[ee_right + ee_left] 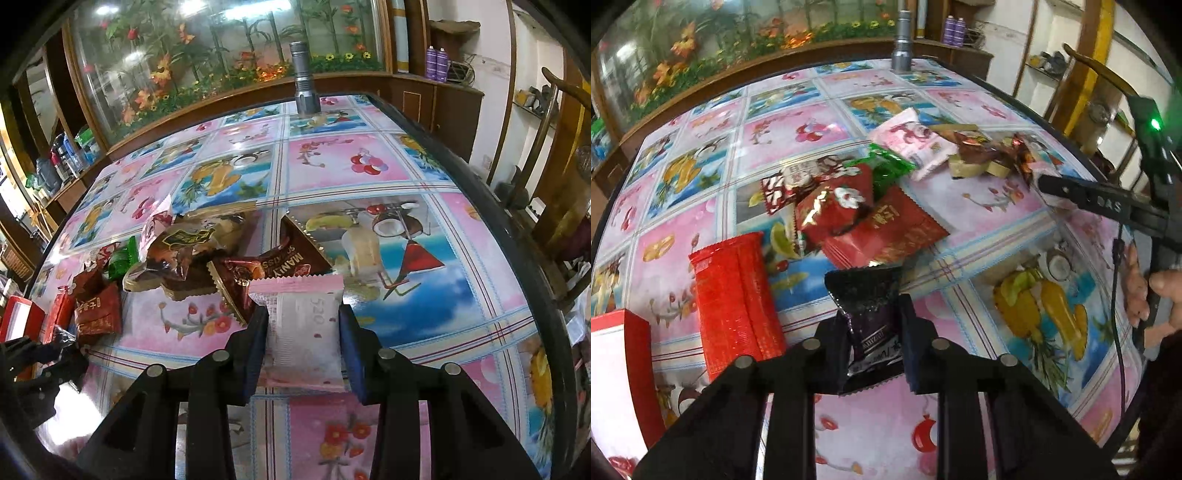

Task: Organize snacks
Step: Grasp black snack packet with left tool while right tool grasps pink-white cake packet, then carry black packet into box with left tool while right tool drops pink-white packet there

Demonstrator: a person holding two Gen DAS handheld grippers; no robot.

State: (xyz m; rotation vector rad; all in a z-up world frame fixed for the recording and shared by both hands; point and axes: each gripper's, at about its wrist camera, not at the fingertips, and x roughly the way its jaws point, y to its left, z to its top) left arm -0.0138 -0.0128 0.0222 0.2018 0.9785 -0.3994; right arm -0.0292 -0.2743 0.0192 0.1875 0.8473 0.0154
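Both grippers are clamping light, crinkly snacks mid-body — the left gripper [873, 332] squeezing a black foil packet [866, 306], the right gripper [303, 332] a soft pink-and-white wrapped pastry [301, 325].

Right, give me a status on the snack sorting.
Done: nothing looks sorted yet; the red box shows no snacks inside from here. In hand: the left gripper has its jaws shut on a black packet, and the right gripper on a pink-and-white packet. Left: the red packets and the brown packets still heaped on the table.
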